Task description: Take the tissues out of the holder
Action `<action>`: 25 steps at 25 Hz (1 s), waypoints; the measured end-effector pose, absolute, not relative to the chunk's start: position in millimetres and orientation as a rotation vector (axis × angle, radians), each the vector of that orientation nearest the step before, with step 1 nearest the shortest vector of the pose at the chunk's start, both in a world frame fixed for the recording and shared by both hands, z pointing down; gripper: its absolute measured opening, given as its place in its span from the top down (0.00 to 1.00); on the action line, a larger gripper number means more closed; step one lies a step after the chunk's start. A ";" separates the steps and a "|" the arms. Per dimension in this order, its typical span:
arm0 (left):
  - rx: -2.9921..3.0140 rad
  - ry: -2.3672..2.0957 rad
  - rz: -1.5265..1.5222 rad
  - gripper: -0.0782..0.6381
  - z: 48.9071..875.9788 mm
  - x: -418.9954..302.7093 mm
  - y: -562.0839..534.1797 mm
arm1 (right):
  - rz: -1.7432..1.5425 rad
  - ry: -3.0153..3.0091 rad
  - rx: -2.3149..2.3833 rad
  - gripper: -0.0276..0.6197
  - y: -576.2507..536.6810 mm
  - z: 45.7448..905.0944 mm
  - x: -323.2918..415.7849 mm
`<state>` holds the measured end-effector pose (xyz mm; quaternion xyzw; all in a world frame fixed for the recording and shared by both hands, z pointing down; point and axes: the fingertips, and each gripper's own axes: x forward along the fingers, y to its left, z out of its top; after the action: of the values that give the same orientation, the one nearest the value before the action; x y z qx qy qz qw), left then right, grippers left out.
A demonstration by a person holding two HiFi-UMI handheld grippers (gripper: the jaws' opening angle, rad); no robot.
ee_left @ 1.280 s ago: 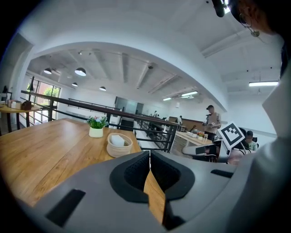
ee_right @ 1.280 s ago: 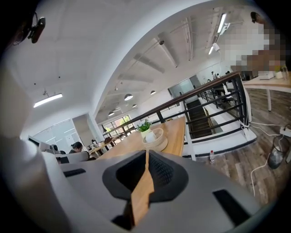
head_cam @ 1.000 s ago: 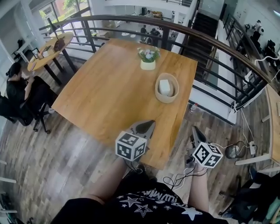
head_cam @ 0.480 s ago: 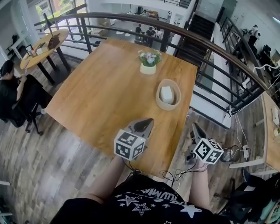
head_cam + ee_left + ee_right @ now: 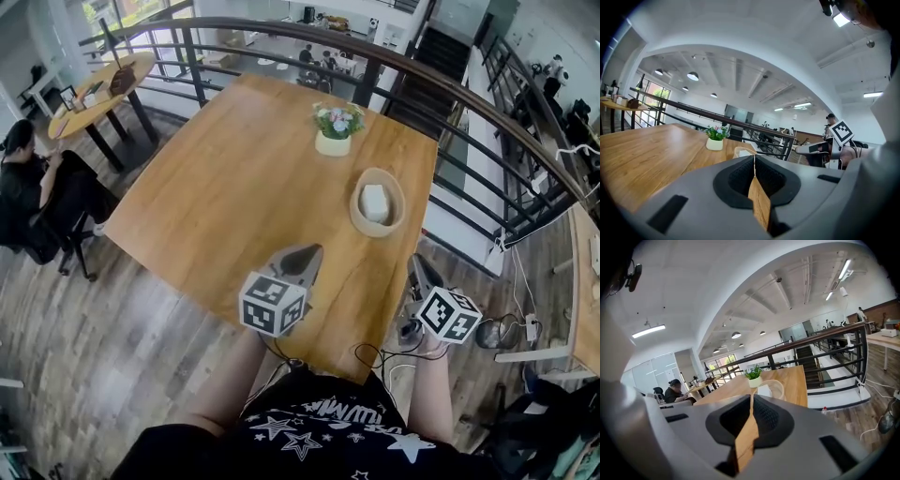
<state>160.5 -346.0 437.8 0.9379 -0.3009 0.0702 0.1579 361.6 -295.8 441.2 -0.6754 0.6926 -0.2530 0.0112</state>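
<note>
On the smooth wooden table (image 5: pixel 234 169), a round woven holder (image 5: pixel 378 202) (white tissues (image 5: pixel 374 201) inside).

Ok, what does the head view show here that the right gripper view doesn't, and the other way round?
Head view only: left gripper and right gripper from above with their marker cubes, the person's starred shirt, floor cables. Right gripper view only: ceiling lights, and that gripper's jaws closed on nothing. Both: the table, flower pot, holder with tissues inside, a seated person at another table.
</note>
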 end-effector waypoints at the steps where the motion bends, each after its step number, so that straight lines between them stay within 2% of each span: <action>1: 2.674 -0.871 0.200 0.87 440.8 159.1 -345.8 | -0.790 2.175 -2.096 0.91 -298.5 443.1 359.5; 9: 2.604 -0.953 0.217 0.87 453.9 140.7 -356.9 | -0.832 2.257 -2.035 0.91 -324.8 454.6 345.6; 25: 2.527 -1.132 0.288 0.87 467.2 200.1 -380.9 | -0.921 2.357 -1.873 0.91 -386.9 485.6 404.0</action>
<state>200.1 -380.9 467.2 0.8932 -0.4002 0.1017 0.1779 404.0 -386.9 485.6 -0.5948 0.7487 -0.2925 -0.0035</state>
